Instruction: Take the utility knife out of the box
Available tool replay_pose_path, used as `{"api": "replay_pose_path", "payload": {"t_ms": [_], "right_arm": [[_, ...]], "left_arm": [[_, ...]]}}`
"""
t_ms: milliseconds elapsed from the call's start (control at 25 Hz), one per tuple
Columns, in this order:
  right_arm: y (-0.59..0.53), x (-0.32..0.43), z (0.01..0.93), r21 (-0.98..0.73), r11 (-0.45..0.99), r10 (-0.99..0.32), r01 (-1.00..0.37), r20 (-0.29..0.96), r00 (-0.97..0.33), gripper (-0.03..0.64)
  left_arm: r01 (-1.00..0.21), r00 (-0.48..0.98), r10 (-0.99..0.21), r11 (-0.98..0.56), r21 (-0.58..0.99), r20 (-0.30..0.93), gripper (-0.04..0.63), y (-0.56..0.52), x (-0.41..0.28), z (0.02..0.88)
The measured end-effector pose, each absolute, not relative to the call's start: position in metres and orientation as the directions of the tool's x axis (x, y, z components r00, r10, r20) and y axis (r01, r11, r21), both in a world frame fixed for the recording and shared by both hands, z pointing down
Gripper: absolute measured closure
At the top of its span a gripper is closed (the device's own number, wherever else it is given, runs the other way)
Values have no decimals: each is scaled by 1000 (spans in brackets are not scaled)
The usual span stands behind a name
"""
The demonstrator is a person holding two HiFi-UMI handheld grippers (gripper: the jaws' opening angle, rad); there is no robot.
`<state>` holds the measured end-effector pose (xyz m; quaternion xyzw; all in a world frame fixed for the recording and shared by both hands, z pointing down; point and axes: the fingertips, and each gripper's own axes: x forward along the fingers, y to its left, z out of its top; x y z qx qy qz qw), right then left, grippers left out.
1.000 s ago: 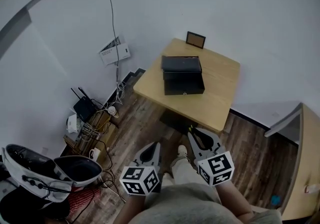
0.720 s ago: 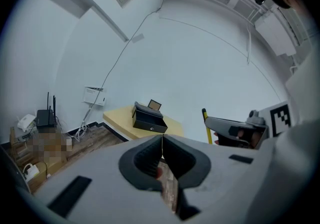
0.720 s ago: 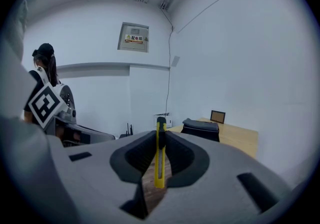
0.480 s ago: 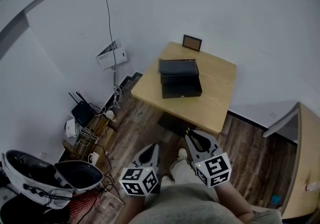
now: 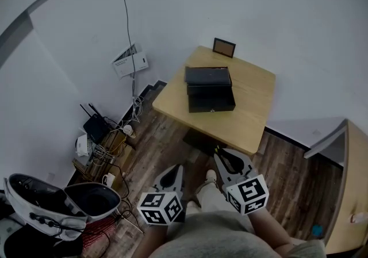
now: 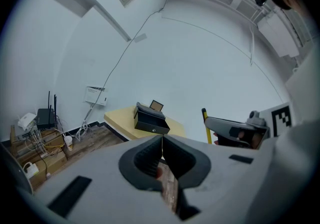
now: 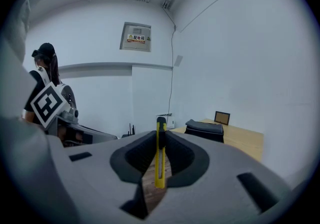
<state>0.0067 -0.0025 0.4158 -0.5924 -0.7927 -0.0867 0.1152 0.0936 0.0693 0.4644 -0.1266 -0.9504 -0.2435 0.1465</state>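
While we stand well back from the counter (image 5: 253,110), our right tongs (image 7: 160,135) pinch the yellow knife (image 7: 159,160) upright between them. Our left tongs (image 6: 161,140) are pressed together, holding nothing. The black box (image 5: 210,88) sits on the counter, far from the knife.

desk (image 5: 253,110): pale wood, smooth, matt; box (image 5: 211,96): black, matt; floor (image 5: 167,147): dark wood planks, rough grain; utility knife (image 7: 159,158): yellow plastic, slight sheen.
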Motion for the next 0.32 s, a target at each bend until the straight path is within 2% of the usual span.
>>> {"api": "replay_pose_path", "payload": {"t_ms": [320], "right_arm": [[4, 2, 414, 12, 270, 919, 963, 294, -262, 571]], "left_arm": [[316, -923, 168, 845, 433, 347, 592, 74, 89, 464]]}}
